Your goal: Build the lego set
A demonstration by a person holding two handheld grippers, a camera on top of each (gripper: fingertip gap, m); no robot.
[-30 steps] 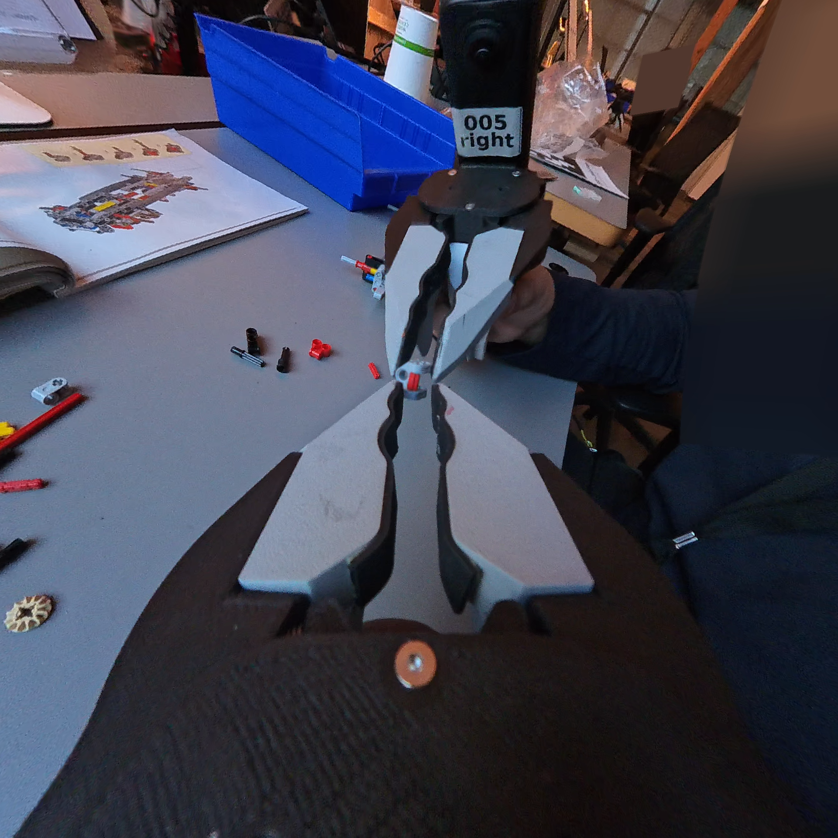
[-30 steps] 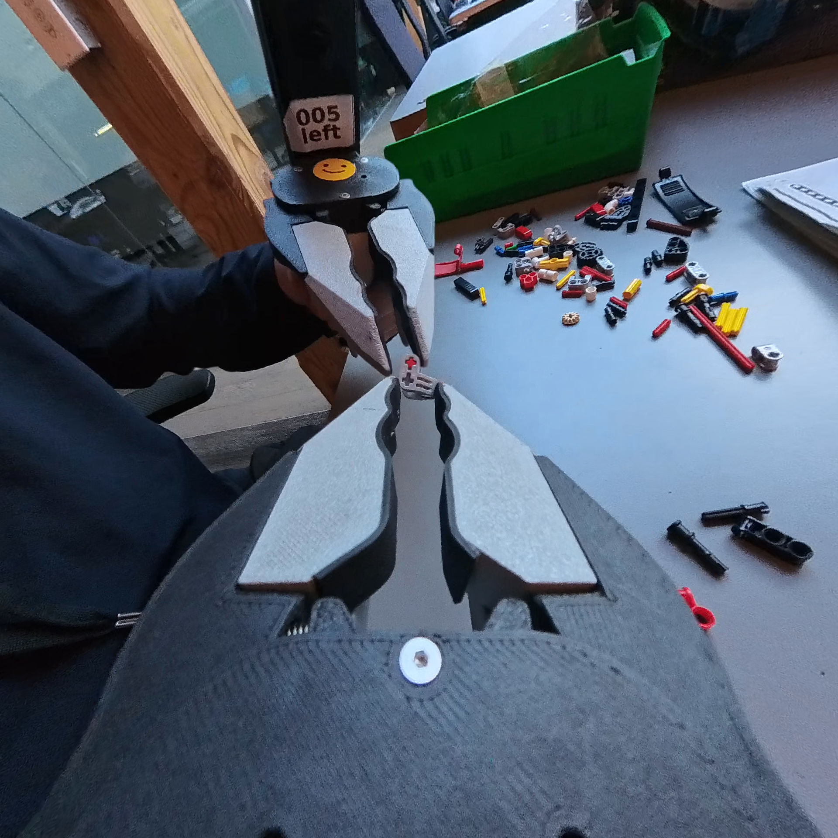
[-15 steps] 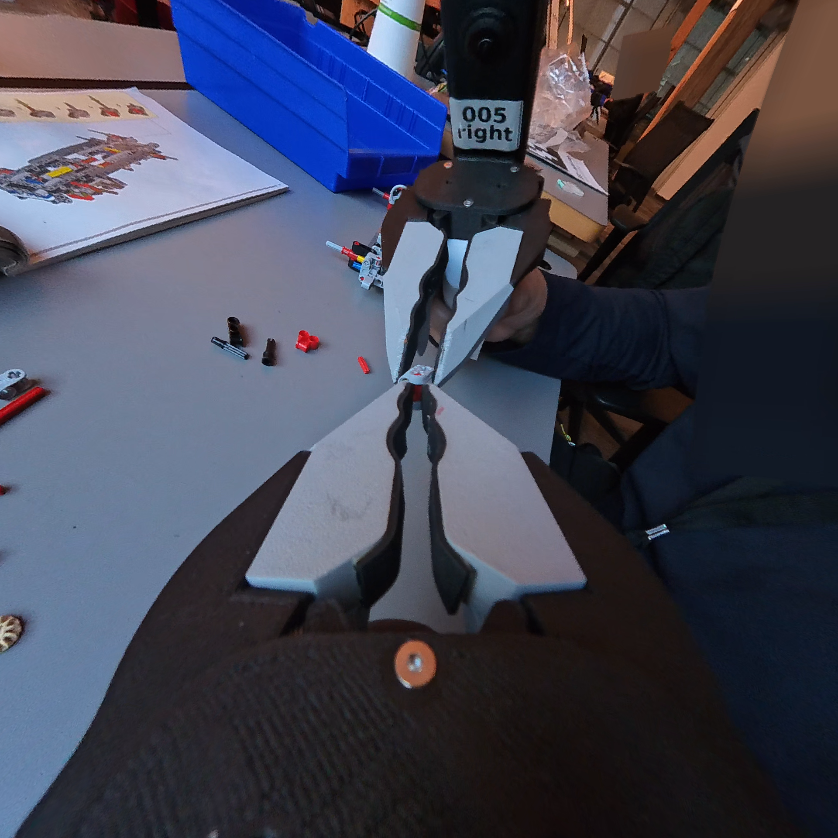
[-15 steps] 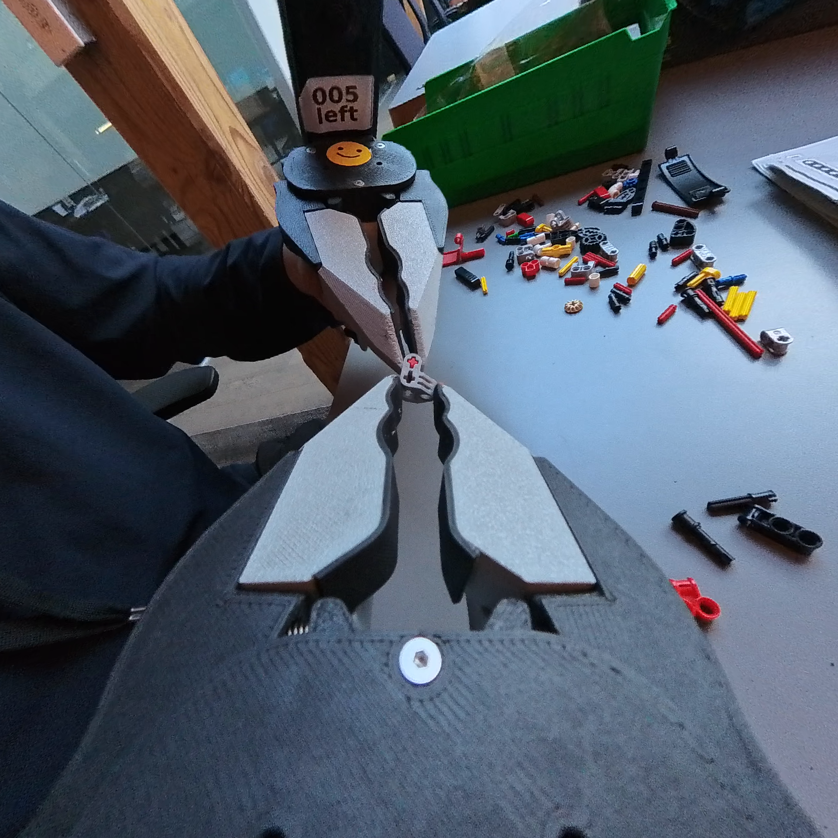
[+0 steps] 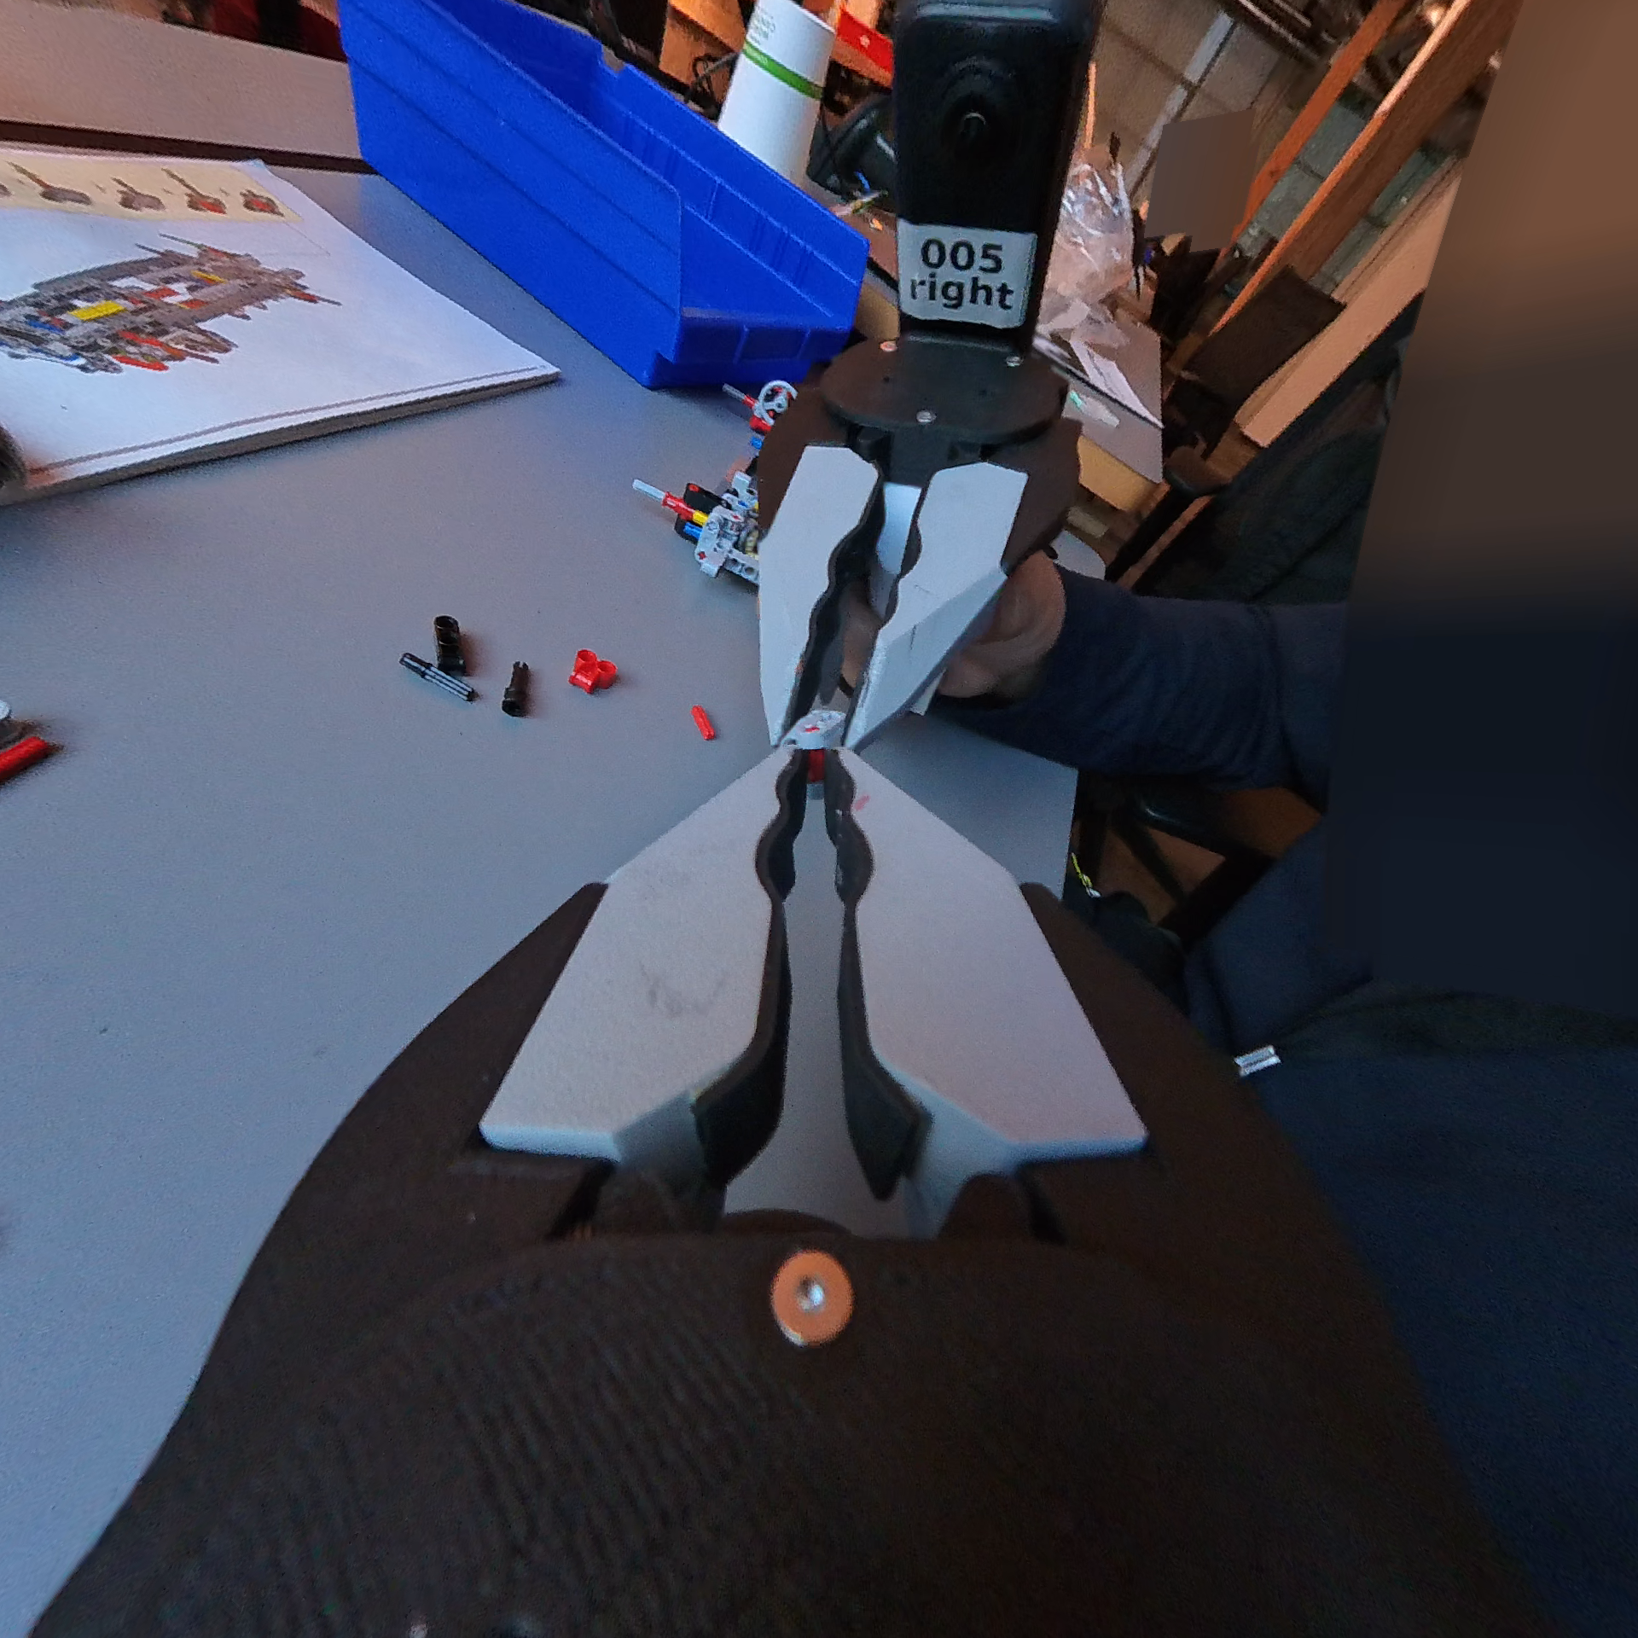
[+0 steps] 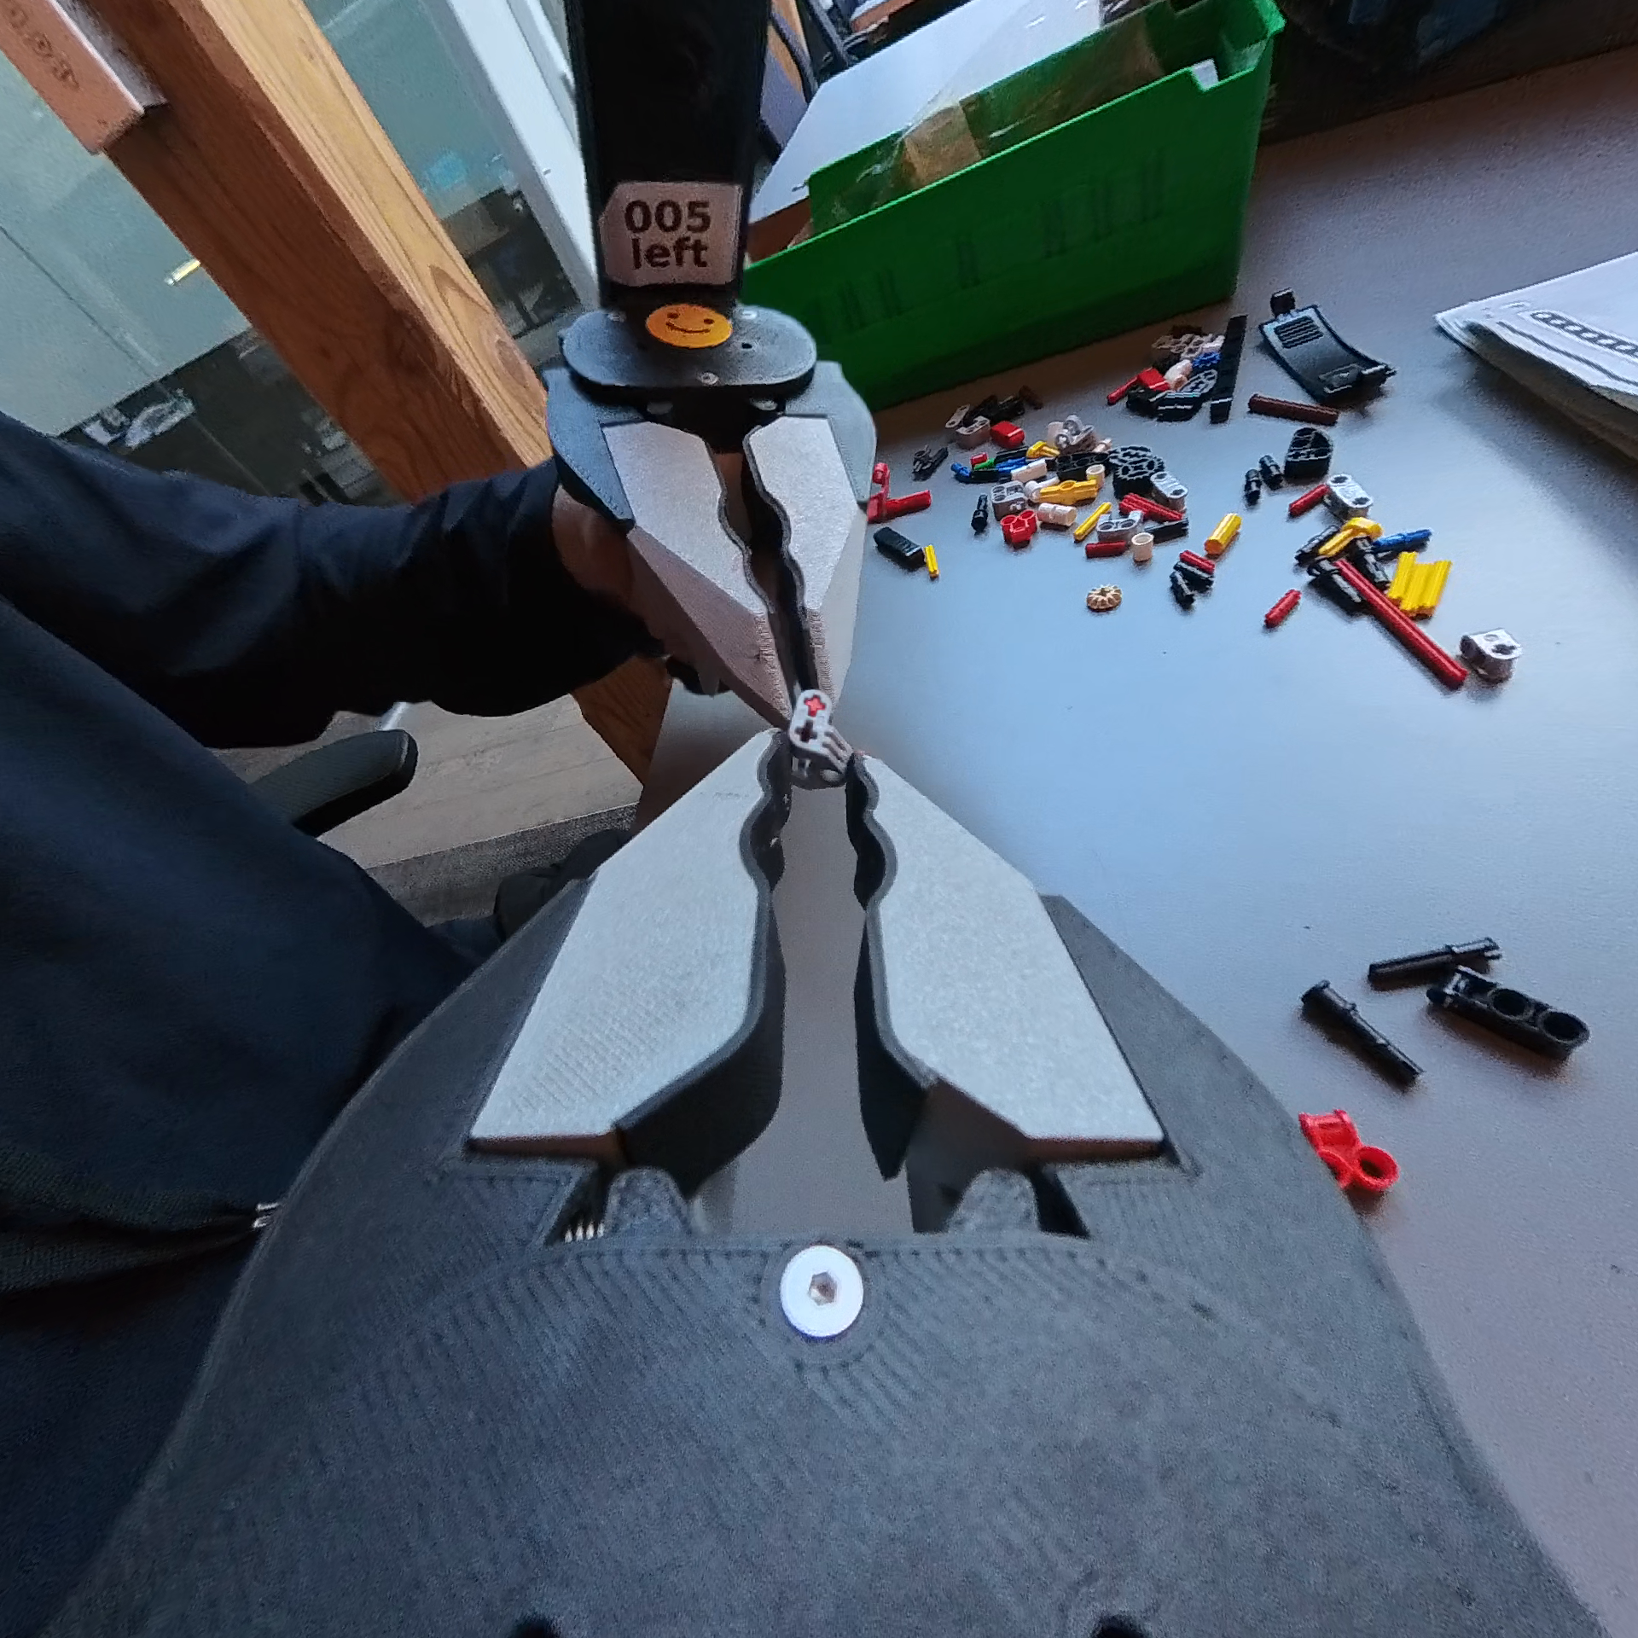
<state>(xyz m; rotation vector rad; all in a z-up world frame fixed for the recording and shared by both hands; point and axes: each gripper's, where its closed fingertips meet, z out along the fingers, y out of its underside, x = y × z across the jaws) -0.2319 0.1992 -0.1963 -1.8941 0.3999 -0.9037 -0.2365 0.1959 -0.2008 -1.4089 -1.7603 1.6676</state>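
Right gripper (image 6: 811,769) clamped narrow on grey connector (image 6: 815,740), held above table (image 6: 1152,842); left gripper (image 5: 811,769) pinched near-closed on red pin (image 5: 814,764) seated in connector. Risk judged: skewed push could pop pin loose, small parts dropping

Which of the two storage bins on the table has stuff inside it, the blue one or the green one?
The green bin, in the right wrist view behind the scattered pieces; packaging shows inside it. The blue bin, beside the booklet, looks empty.
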